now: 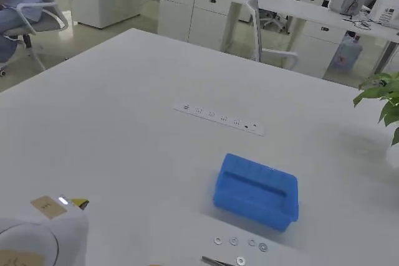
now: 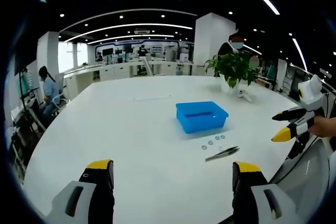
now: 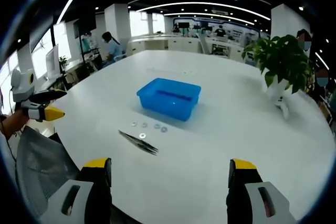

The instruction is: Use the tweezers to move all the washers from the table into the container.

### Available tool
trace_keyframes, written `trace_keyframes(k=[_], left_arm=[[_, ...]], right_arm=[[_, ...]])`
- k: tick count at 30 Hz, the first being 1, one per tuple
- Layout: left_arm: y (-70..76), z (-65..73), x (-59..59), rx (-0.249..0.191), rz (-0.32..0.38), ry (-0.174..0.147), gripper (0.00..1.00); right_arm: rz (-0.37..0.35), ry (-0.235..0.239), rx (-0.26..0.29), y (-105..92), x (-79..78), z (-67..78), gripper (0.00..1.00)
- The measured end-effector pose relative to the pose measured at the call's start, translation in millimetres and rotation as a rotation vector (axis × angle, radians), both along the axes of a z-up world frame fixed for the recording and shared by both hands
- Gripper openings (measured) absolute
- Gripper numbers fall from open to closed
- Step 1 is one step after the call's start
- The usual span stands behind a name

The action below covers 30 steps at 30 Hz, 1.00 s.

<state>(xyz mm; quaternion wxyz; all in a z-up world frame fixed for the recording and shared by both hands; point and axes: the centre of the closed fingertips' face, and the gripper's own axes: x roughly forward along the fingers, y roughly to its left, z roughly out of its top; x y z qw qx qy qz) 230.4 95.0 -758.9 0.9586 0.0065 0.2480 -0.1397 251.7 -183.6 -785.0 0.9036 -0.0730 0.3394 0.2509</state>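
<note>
A blue container point(image 1: 255, 191) stands on the white table, right of the middle. Several small metal washers point(image 1: 240, 245) lie in a loose row just in front of it, with the tweezers point(image 1: 215, 261) flat on the table beside them. In the left gripper view the container point(image 2: 201, 116), washers point(image 2: 212, 141) and tweezers point(image 2: 222, 153) lie far ahead of my open left gripper point(image 2: 170, 169). My right gripper point(image 3: 169, 163) is open too and holds nothing, well short of the tweezers point(image 3: 139, 142) and washers point(image 3: 149, 126). A gripper's yellow tip point(image 1: 80, 203) shows at the lower left.
A socket strip point(image 1: 218, 118) is set into the table beyond the container. A potted plant point(image 3: 281, 61) stands at the table's right side. A mesh chair back point(image 3: 39, 156) is close to the near edge. Desks, chairs and seated people are beyond the table.
</note>
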Motion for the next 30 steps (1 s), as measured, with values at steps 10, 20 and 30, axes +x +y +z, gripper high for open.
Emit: trace_keyframes(k=[10, 20, 30], left_arm=[[-25.8, -6.4, 11.5, -0.009, -0.153, -0.011, 0.79], [-66.2, -10.6, 27.0, -0.027, -0.416, 0.035, 0.52], [-90.4, -42.4, 51.1, 0.067, -0.595, 0.065, 0.3]], right_arm=[[0.004, 0.005, 0.016, 0.0, 3.7, -2.9, 0.91], [0.003, 0.001, 0.004, -3.0, 8.3, 0.0, 0.91], [0.011, 0.012, -0.024, -3.8, 9.4, 0.4, 0.91]])
